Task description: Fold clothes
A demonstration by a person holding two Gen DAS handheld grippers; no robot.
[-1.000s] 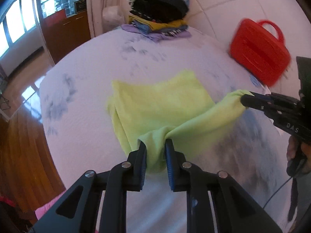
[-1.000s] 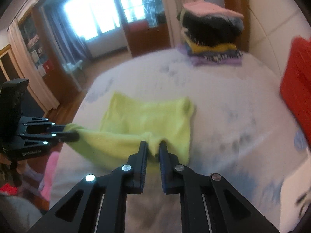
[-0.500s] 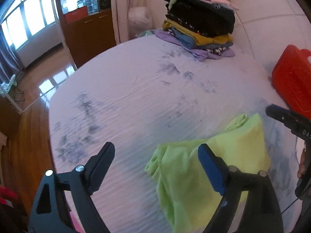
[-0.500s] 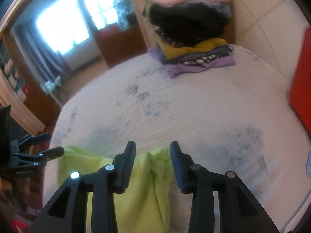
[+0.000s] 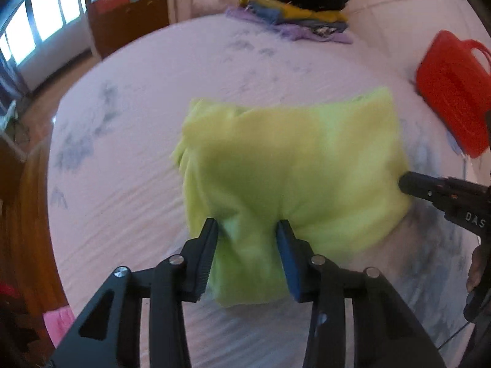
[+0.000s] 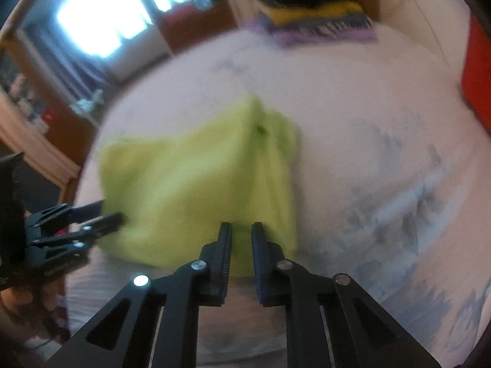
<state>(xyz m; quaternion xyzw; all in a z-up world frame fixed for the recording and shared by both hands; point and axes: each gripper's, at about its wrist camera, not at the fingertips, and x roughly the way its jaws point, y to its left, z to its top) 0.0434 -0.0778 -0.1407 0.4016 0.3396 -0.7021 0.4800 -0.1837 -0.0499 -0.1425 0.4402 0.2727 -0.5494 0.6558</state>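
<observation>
Half a second ago both tools were open above the bed with the cloth lying loose beneath them; now both are back on its near edge. The left tool (image 5: 247, 230) has its jaws partly open with a bunch of the near edge of the cloth (image 5: 291, 159) standing between them, and whether the pads truly pinch it I cannot tell. The right tool (image 6: 241, 230) has narrowed to a thin gap with cloth in it, so it looks clamped on the near right part of the edge. A second ago the same edge was held up and stretched between the tools, so my reading is that one fold has been laid and they are taking hold again for the next. The cloth sits in the middle of the bed (image 5: 122, 116), a lime-yellow, roughly square pad several layers thick, with ragged layered edges down its left side and a soft ridge running up from the left tool. It looks limp and likely to sag once lifted. Both views are blurred by motion. Well apart at the far end stands a stack (image 5: 294, 9) of folded clothes, and a red case (image 5: 451, 92) lies to the right.
</observation>
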